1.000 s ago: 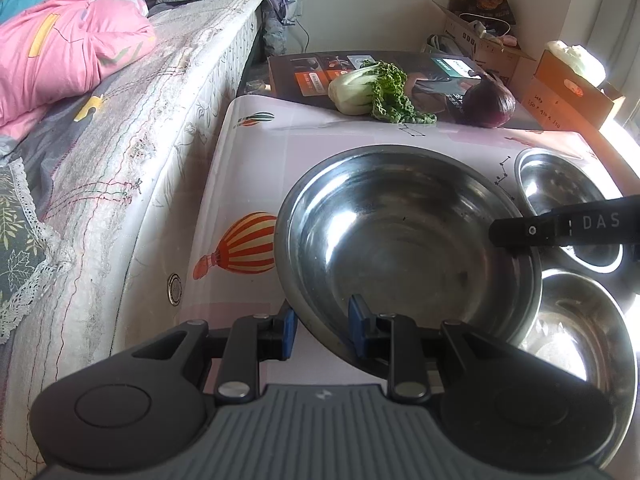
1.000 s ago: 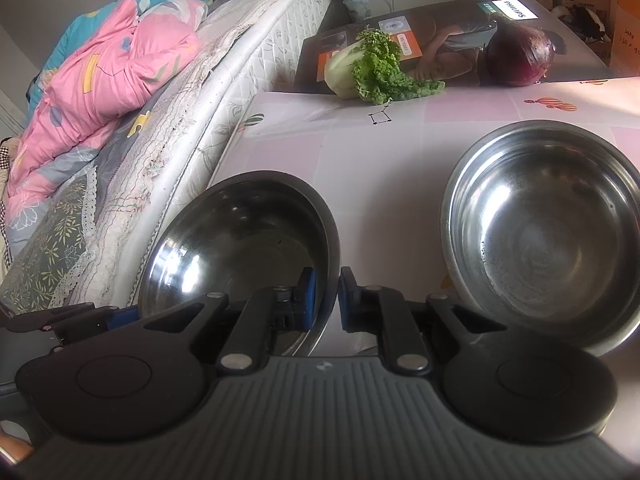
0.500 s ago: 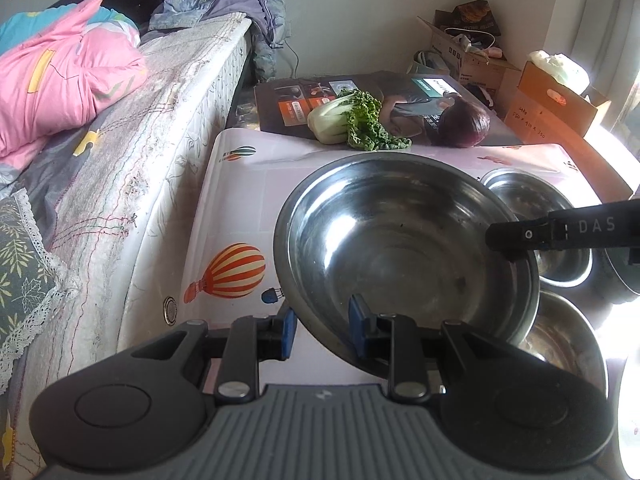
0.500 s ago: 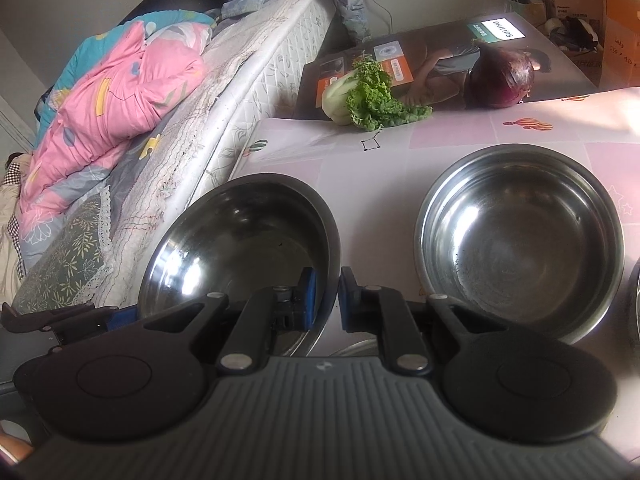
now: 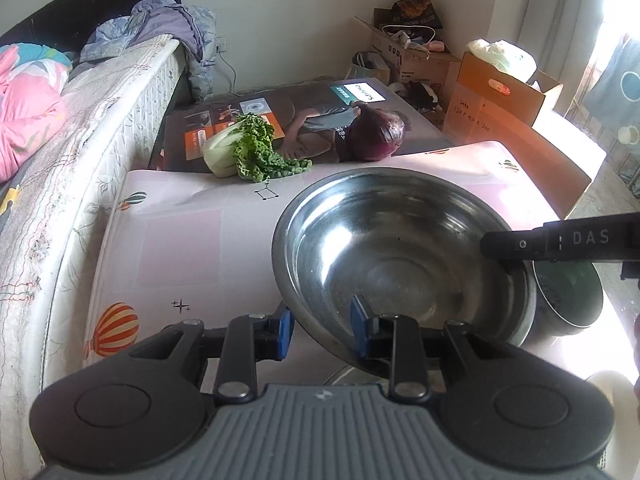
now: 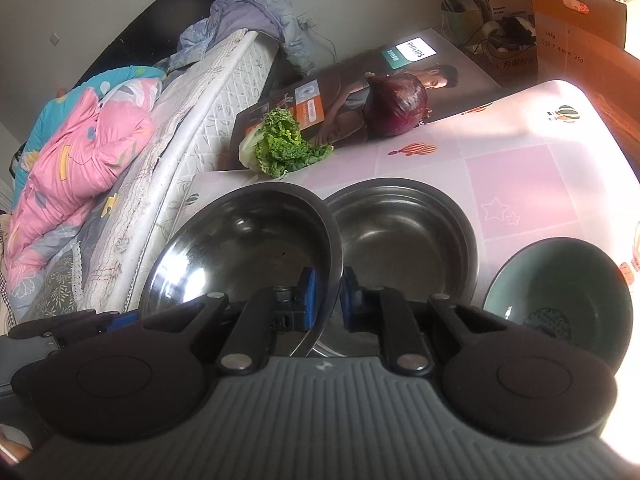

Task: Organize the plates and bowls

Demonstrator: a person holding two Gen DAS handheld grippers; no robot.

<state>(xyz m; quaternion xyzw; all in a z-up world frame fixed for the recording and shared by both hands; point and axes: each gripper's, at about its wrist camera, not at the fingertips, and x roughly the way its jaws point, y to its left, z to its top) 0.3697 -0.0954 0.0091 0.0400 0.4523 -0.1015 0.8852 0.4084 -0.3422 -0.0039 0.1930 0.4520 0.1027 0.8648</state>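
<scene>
1. The left gripper (image 5: 322,326) is nearly closed on the near rim of the big steel bowl (image 5: 392,256), one pad outside the wall and one inside. Its jaws are opening slightly with the rim between them.
2. The right gripper (image 6: 327,300) pinches the opposite rim. Its gap is very narrow, and its jaws are also opening a touch around the metal.
3. The big steel bowl hangs between the two grippers above the surface (image 5: 180,240), partly over a second steel bowl (image 6: 400,232) that rests there. A green bowl (image 6: 560,280) sits just beside that one.
4. The step in hand looks like nesting. To do it well, bring both grippers down together so neither rim dips. Centre the held bowl over the one below, and let go only once the base is seated.
5. The bowl is round, so it has no long axis. Its mouth faces up and seems tipped a little toward the bed (image 5: 100,120), though the fisheye bend makes the tilt hard to judge.
6. The thin rim is slick, so a loosening pinch in mid-air risks a slip.
</scene>
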